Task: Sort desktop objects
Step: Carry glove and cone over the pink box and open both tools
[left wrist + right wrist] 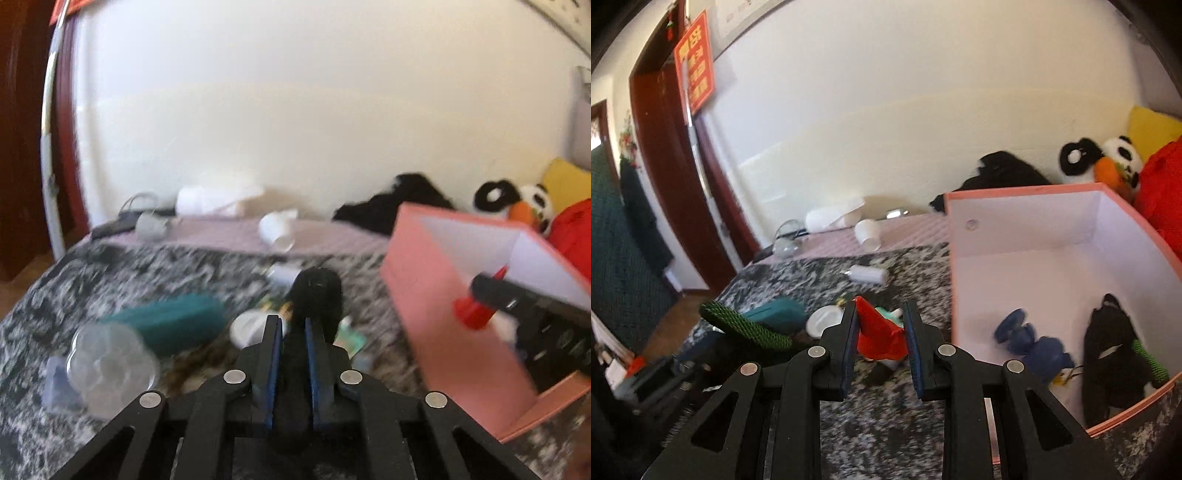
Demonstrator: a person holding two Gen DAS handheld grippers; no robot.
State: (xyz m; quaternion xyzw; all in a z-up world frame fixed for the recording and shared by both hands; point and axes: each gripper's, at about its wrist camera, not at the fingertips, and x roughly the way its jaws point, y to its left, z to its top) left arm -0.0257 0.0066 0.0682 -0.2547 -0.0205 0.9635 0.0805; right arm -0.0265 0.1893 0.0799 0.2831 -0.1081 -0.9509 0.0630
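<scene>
Beside the pink box (1027,192), your right gripper (881,341) pinches a red cone-shaped piece (877,338) between its blue pads, jaws partly closed around it and hovering over the speckled bench (886,424) just left of the box wall. The cone's slanted sides look likely to slip or twist out of a flat pinch, so it could drop short of the box if you swing across fast; the near wall could also catch it if you come in low. Your left gripper (293,325) is pressed nearly together on a black fuzzy object (317,295), which sticks well out past the fingertips and may sag or snag. That view is blurred. Loose items such as a teal case (173,317) and a white lid (249,328) lie below; the box already holds blue and black things.
</scene>
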